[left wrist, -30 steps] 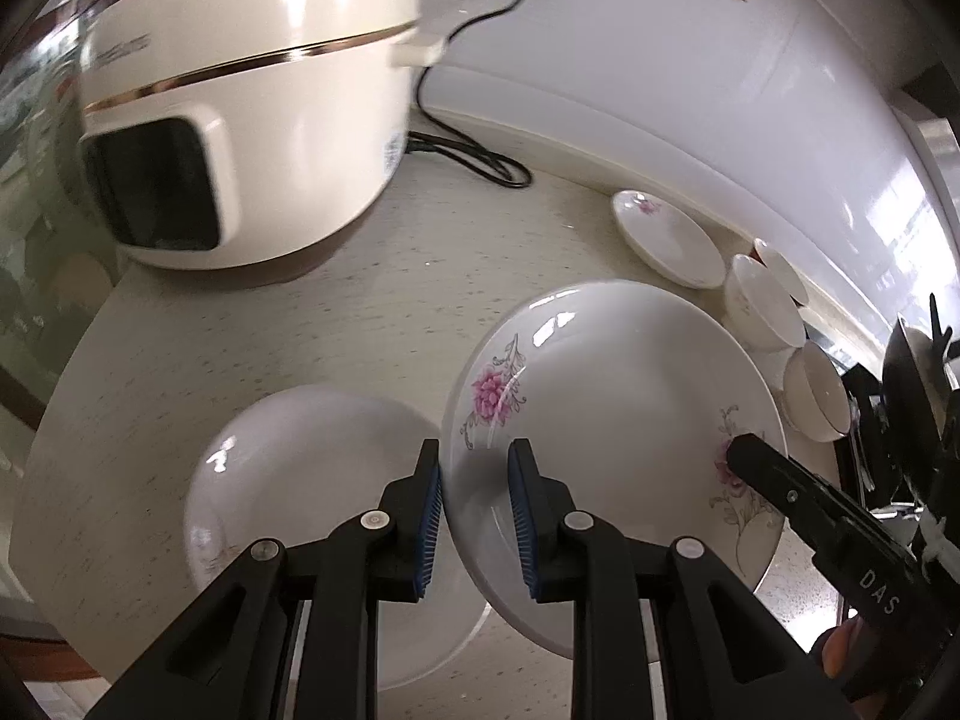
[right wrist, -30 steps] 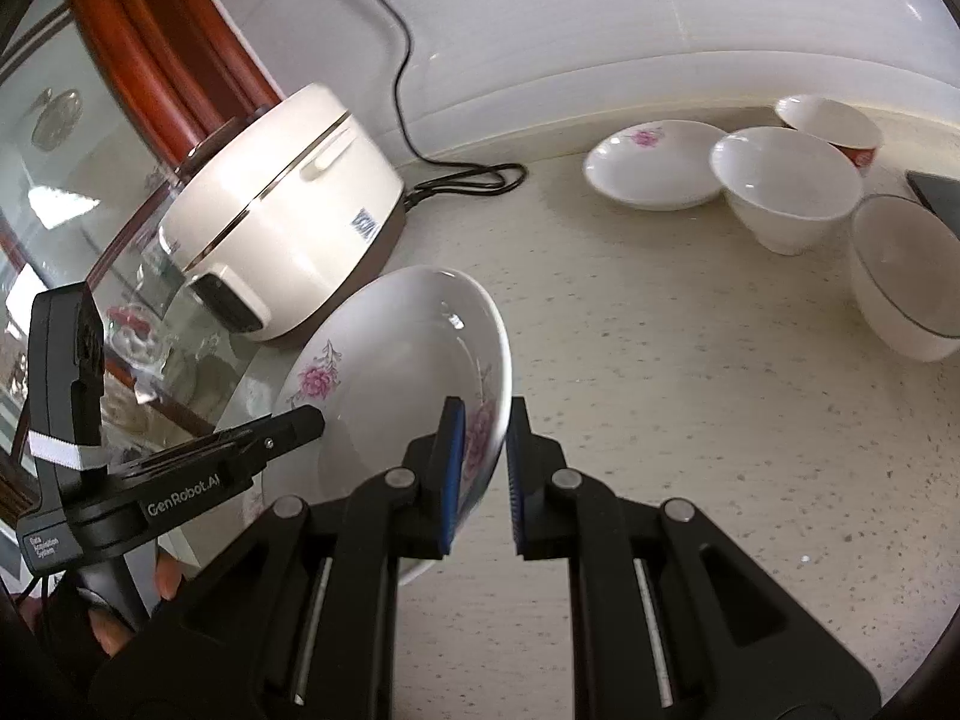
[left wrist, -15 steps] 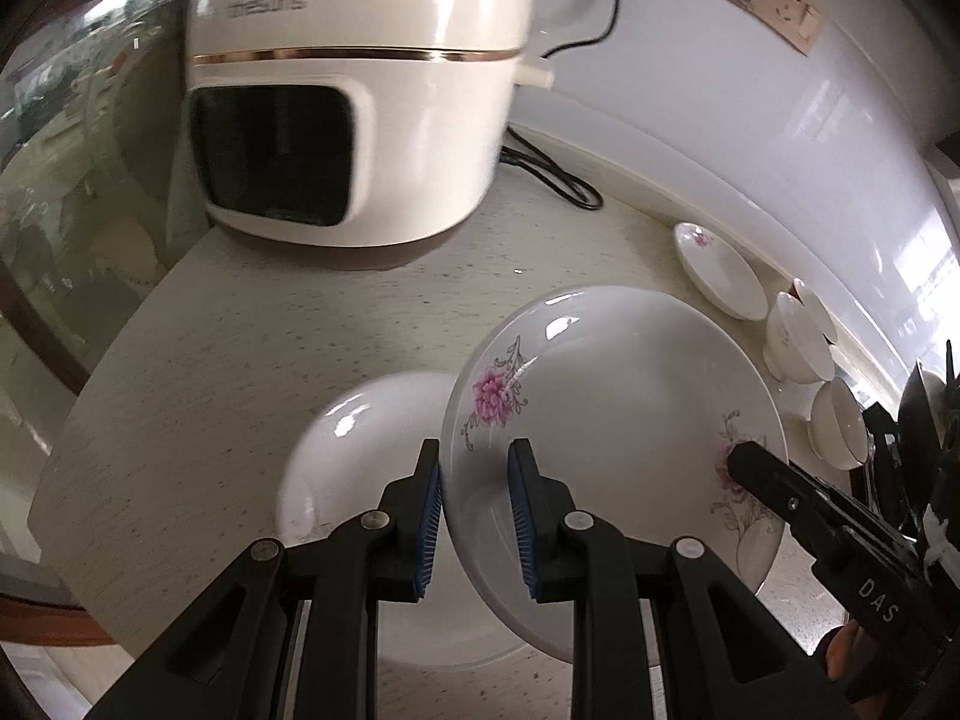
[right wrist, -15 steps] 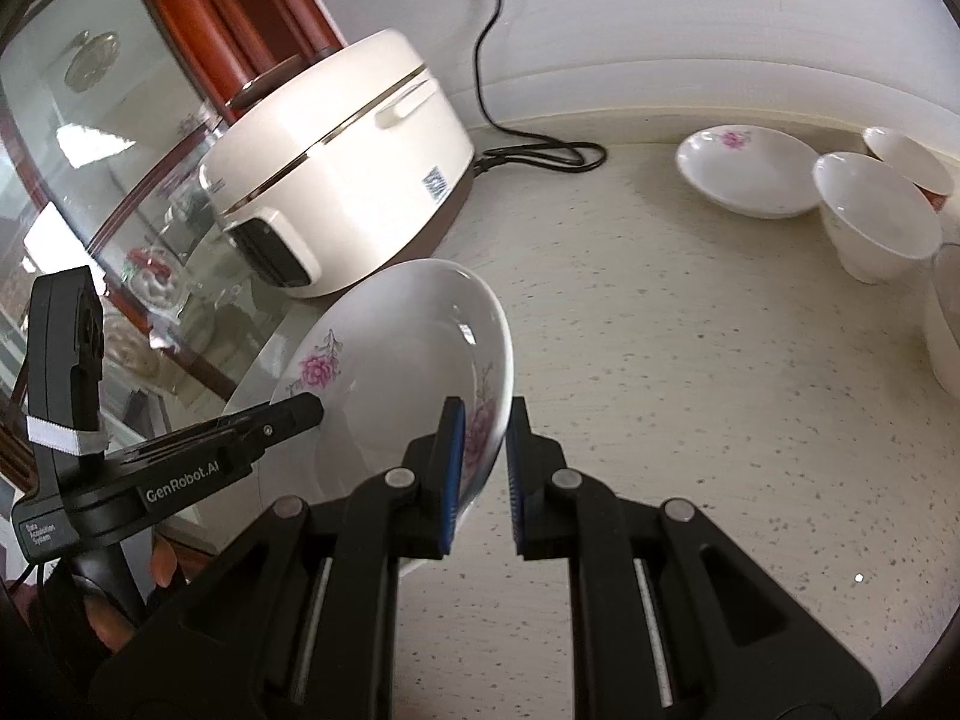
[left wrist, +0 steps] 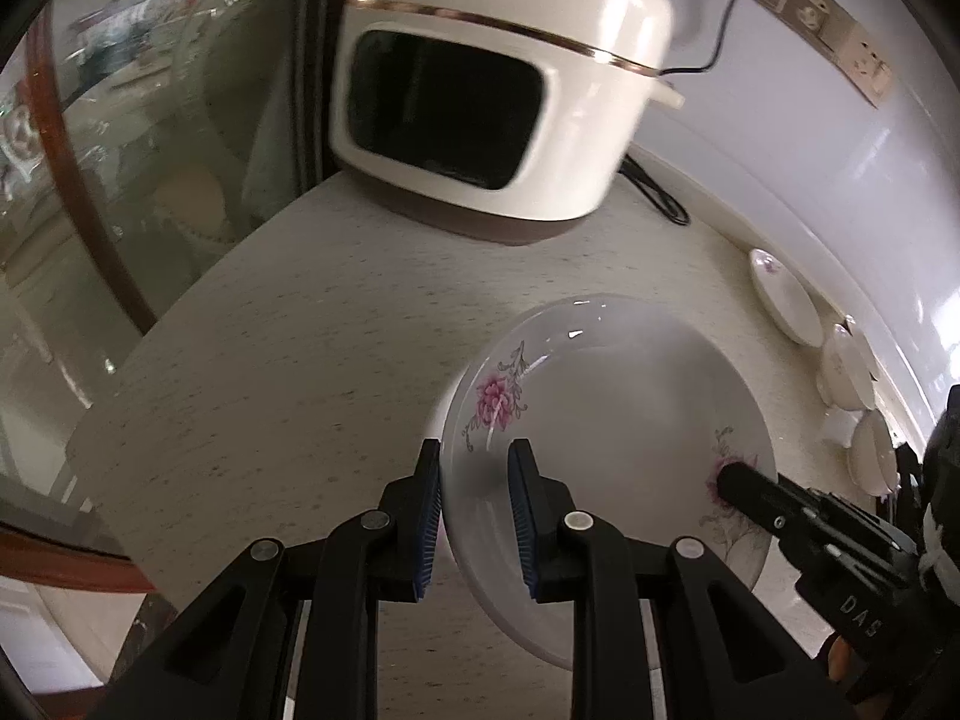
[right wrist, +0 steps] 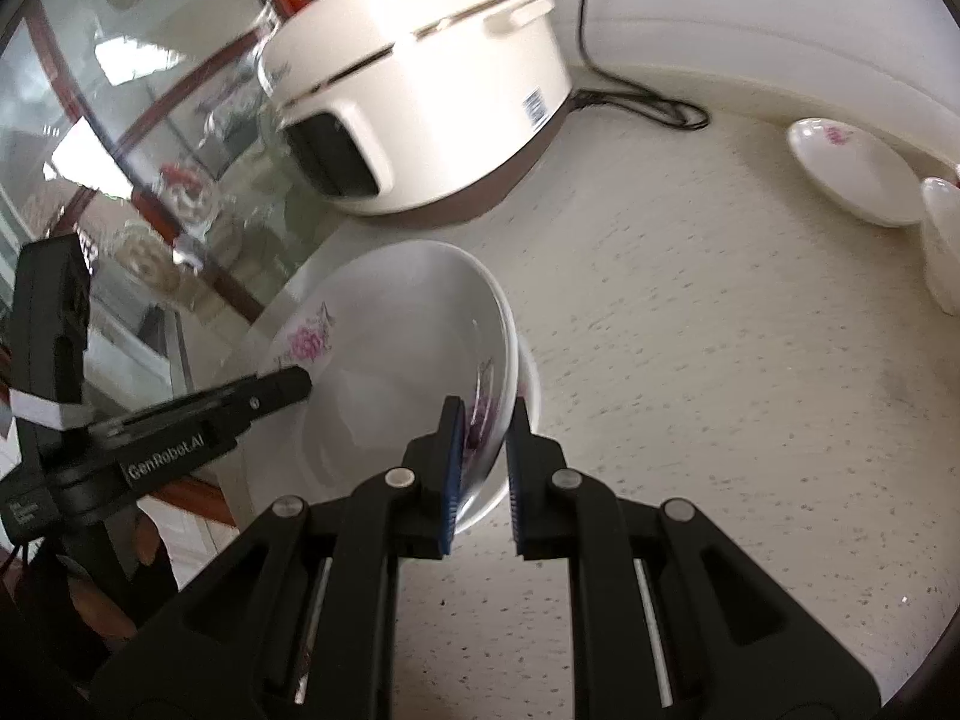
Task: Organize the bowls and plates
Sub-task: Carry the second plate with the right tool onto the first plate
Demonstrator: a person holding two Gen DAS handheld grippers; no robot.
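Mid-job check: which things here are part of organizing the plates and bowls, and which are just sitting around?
Job: flowered plate clamped by left gripper and right gripper; small plate; bowls.
Lying about: rice cooker, cord, wall sockets.

My left gripper (left wrist: 474, 516) angles downward, its blue-padded fingers (left wrist: 431, 525) pinched on a rim between them. My right gripper (right wrist: 483, 471) tilts down likewise, fingers (right wrist: 451, 474) clamped on the opposite rim.

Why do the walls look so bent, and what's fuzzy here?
Left wrist view: fisheye lens bows the wall; flowered plate looks soft, window glare on the wall. Right wrist view: rice cooker smeared and overexposed; counter curves.
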